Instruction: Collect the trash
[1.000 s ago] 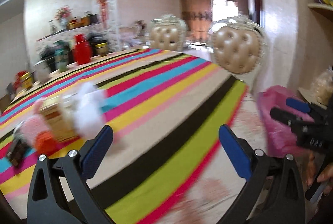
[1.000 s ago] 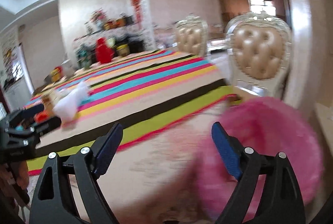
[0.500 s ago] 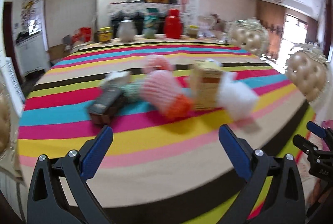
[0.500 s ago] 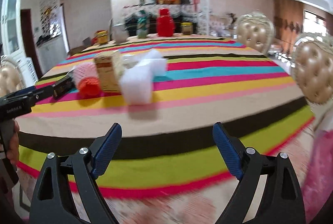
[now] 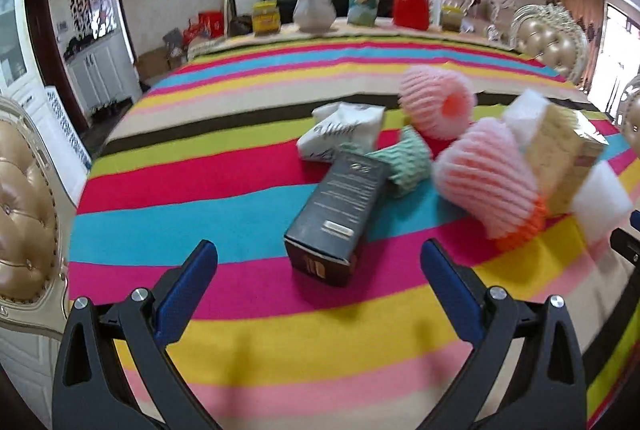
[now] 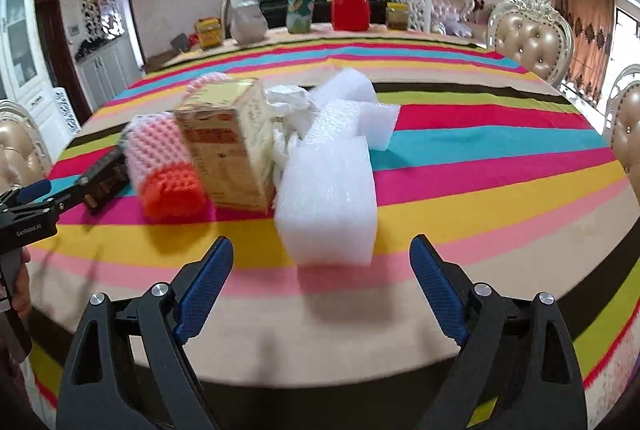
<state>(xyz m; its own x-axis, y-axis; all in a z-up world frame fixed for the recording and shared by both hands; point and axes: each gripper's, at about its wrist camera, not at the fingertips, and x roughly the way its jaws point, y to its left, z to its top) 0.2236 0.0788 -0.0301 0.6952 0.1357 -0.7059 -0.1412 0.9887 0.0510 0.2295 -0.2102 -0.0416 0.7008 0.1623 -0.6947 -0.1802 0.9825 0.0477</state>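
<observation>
A pile of trash lies on the striped tablecloth [image 5: 200, 190]. In the left wrist view a black box [image 5: 336, 218] lies nearest, with a white tissue pack [image 5: 344, 128], a green foam net [image 5: 404, 162], two pink foam nets [image 5: 484, 182] and a tan carton [image 5: 564, 158] behind it. My left gripper [image 5: 318, 270] is open and empty, just short of the black box. In the right wrist view white foam wrap [image 6: 328, 190] lies nearest, next to the tan carton [image 6: 228, 146] and a pink and orange net [image 6: 164, 166]. My right gripper [image 6: 320, 270] is open and empty in front of the foam.
Padded chairs stand at the table's left [image 5: 24, 214] and right [image 6: 528, 38]. A red jar [image 6: 350, 6], a green bag [image 6: 300, 6] and other jars stand at the table's far edge. The left gripper shows at the left of the right wrist view [image 6: 28, 206].
Both grippers have swung from the pink bag beside the table towards the trash pile and moved closer to it. Both stay open and empty.
</observation>
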